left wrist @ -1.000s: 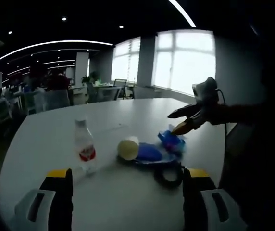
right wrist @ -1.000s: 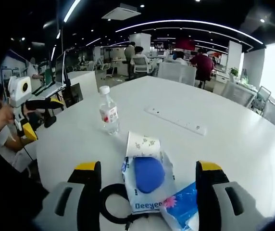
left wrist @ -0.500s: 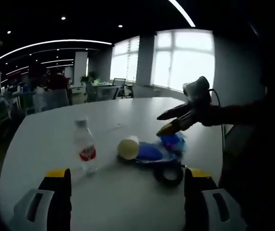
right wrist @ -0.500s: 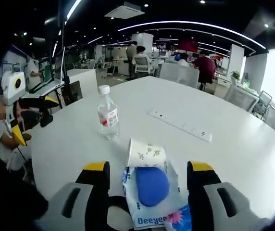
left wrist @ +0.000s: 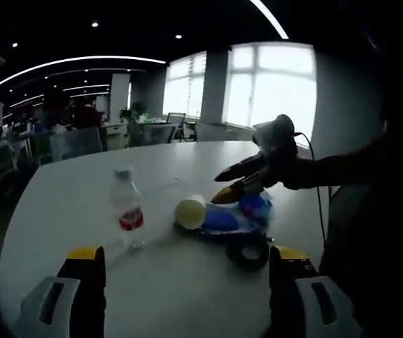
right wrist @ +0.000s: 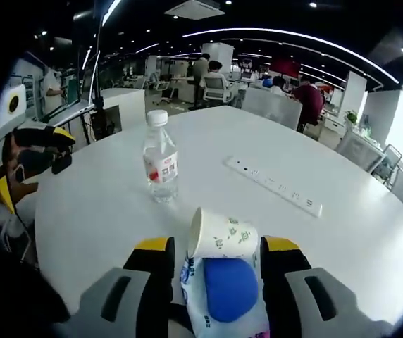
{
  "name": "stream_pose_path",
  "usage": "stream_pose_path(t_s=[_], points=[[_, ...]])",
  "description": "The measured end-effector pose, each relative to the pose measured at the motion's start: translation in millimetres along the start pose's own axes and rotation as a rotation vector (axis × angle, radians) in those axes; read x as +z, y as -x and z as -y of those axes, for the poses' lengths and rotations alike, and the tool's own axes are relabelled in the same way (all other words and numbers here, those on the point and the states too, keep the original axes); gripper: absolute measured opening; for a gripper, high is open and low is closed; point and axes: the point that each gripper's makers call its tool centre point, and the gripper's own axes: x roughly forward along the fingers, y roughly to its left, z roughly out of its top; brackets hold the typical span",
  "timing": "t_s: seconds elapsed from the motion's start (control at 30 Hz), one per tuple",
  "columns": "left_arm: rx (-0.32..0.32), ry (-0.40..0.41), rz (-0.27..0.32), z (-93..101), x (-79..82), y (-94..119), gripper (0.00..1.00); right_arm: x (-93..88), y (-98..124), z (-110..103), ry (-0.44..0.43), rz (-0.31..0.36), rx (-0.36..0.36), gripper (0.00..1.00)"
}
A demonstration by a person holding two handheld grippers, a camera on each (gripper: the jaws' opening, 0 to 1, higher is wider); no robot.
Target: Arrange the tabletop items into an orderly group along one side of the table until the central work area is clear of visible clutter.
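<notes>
1. The right gripper [right wrist: 215, 257] sits low in the centre of the right gripper view, its yellow-tipped jaws spread to either side of a white tissue pack [right wrist: 222, 310] with a blue oval on top. The jaws flank the pack, and whether they press its sides I cannot tell.
2. Just beyond the jaw tips lies a paper cup [right wrist: 221, 236] on its side, long axis running left to right across the frame, mouth to the left, touching the pack's far end.
3. Further up and left stands a water bottle [right wrist: 160, 166], upright, well apart from the cup. A white power strip [right wrist: 275, 186] runs diagonally at right of centre on the white table [right wrist: 370, 232].
4. In the left gripper view, the same gripper [left wrist: 231, 184] reaches in from the right over the cup [left wrist: 189, 214] and pack [left wrist: 222, 221]. A dark tape roll [left wrist: 249, 251] lies in front.
5. The left gripper [left wrist: 187, 282] hangs back at the bottom, jaws wide apart, nothing between them.
6. My read: the pack lies dead ahead, inside the right jaws, so the right hand is far nearer.
</notes>
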Motion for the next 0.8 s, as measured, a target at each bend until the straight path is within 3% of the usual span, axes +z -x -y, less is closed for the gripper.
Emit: stream_pose_path(t_s=[0.3, 0.43, 0.57, 0.8], points=[[0.005, 0.006, -0.012, -1.6, -5.4, 3.9, 0.94, 4.0, -19.6, -6.4, 0.034, -0.009, -0.027, 0.40], [0.004, 0.009, -0.030, -8.5, -16.0, 6.4, 0.93, 5.0, -26.3, -4.9, 0.056, -0.004, -0.064, 0.36], [0.007, 0.010, -0.023, -3.6, -13.6, 8.3, 0.93, 7.1, -27.0, -4.9, 0.057, -0.001, -0.079, 0.31], [0.007, 0.020, -0.026, 1.4, -15.1, 8.8, 0.92, -4.4, -30.1, -2.8, 0.073, -0.034, -0.096, 0.25]])
